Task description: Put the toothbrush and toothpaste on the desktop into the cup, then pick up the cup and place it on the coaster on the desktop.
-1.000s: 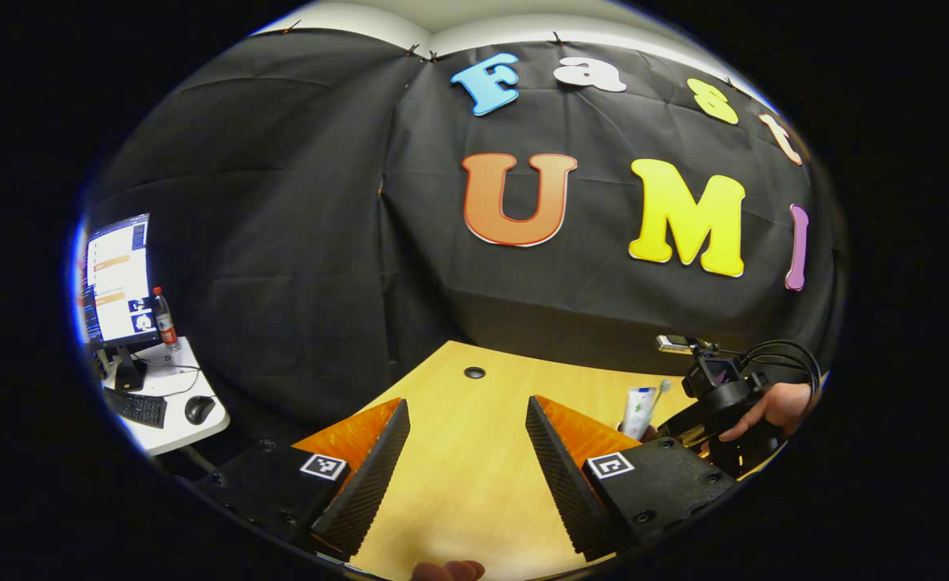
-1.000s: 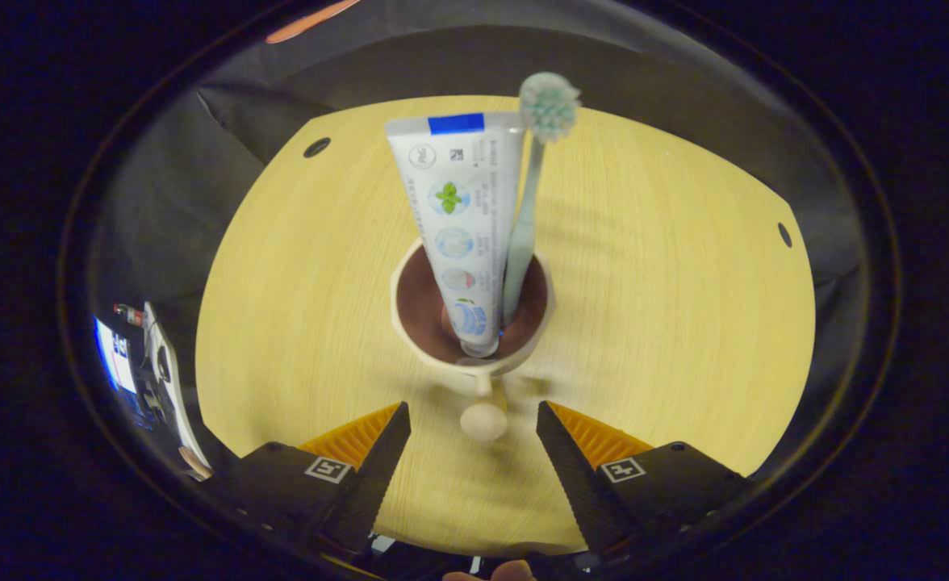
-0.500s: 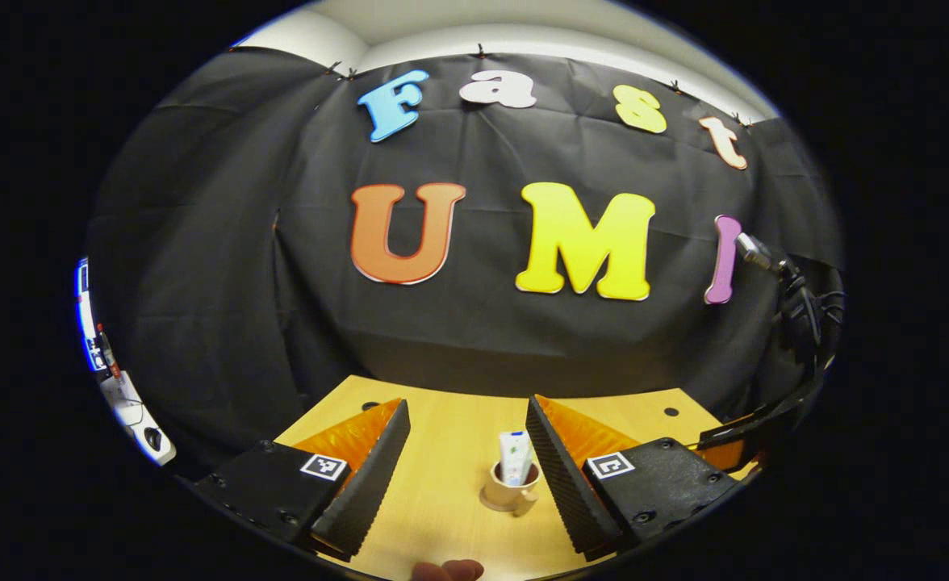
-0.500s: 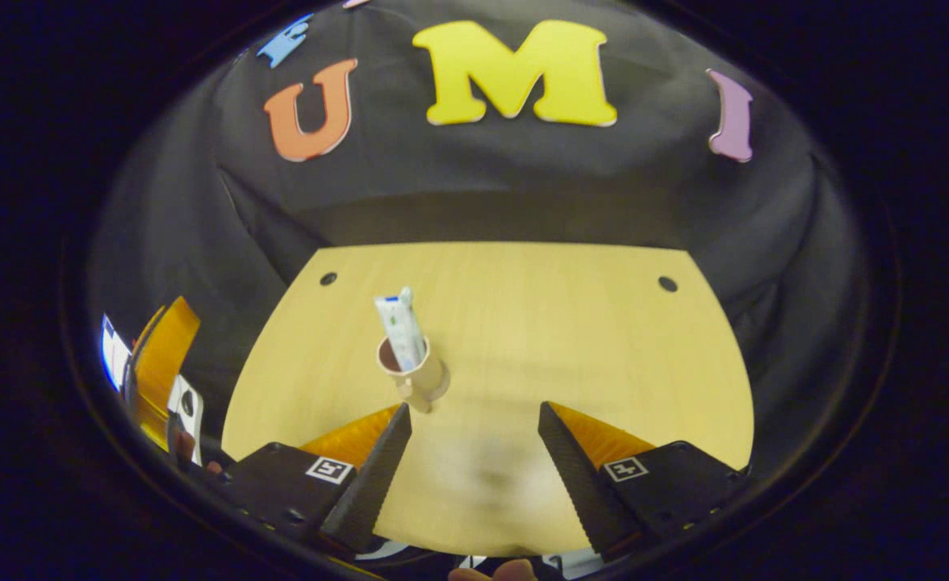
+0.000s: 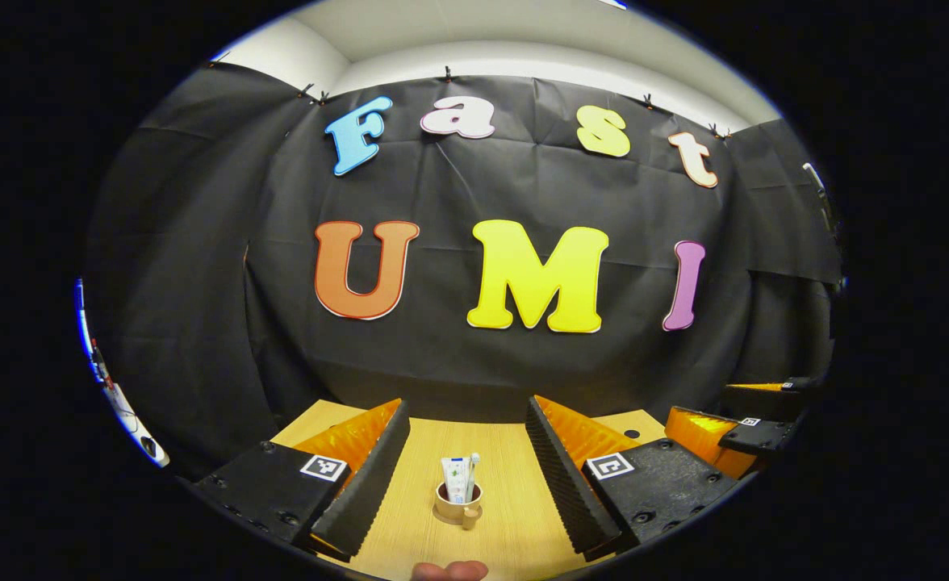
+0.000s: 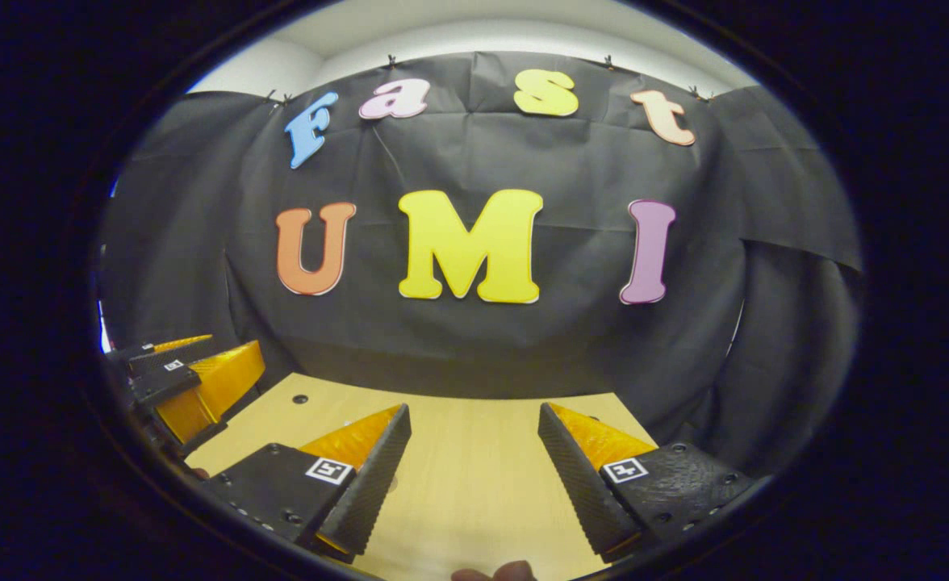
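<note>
In the left gripper view a beige cup [image 5: 458, 512] with a side handle stands upright on the wooden desktop [image 5: 507, 476]. A white toothpaste tube [image 5: 452, 478] and a pale toothbrush [image 5: 472, 476] stick up out of it. My left gripper [image 5: 465, 452] is open and held back from the cup, which shows between its fingers without touching them. My right gripper [image 6: 473, 452] is open over bare desktop [image 6: 474, 484], with nothing between its fingers. The right gripper [image 5: 729, 440] also appears at the far right of the left gripper view, and the left gripper [image 6: 192, 379] at the far left of the right gripper view.
The black cloth wall stands right behind the desk's far edge. Small round cable holes [image 5: 629, 434] [image 6: 301, 399] sit near the desktop's back corners. A side table with a mouse [image 5: 148, 445] shows at the far left.
Both grippers have pulled back and tilted up toward the wall. The cup now looks smaller and farther off in the left gripper view and has left the right gripper view.
</note>
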`<state>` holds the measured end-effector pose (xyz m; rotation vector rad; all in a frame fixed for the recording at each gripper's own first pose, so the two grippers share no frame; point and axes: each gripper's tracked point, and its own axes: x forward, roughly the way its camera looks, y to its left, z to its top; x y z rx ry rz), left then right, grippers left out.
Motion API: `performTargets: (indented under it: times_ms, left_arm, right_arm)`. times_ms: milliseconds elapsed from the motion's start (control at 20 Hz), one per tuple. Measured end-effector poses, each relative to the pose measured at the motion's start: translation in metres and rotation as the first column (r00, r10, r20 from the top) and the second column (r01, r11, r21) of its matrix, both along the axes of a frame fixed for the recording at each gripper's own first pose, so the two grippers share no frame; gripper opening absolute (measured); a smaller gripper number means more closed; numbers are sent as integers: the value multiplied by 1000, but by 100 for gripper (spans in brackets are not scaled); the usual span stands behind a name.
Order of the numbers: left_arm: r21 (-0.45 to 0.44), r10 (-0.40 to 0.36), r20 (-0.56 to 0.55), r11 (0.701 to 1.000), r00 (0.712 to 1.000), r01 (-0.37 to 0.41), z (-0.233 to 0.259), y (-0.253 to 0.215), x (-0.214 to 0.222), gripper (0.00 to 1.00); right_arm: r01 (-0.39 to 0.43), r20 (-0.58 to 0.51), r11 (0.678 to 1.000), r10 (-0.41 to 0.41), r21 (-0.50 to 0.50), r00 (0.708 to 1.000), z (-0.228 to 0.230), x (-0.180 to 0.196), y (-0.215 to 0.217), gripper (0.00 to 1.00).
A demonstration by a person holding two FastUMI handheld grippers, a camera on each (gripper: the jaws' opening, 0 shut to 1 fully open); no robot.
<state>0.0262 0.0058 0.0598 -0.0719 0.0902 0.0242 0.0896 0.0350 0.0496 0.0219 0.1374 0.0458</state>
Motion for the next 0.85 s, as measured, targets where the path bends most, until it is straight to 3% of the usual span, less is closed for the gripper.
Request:
performTargets:
  times_ms: [800,850]
  left_arm:
    - [19,2,-6,1000,1000,-2,-5,-14,-3,92]
    - [17,0,-6,1000,1000,0,-5,-15,-3,84]
  right_arm:
    - [-10,71,1000,11,-23,997,10,8,-11,96]
    - [-12,73,999,14,-30,997,10,9,-10,96]
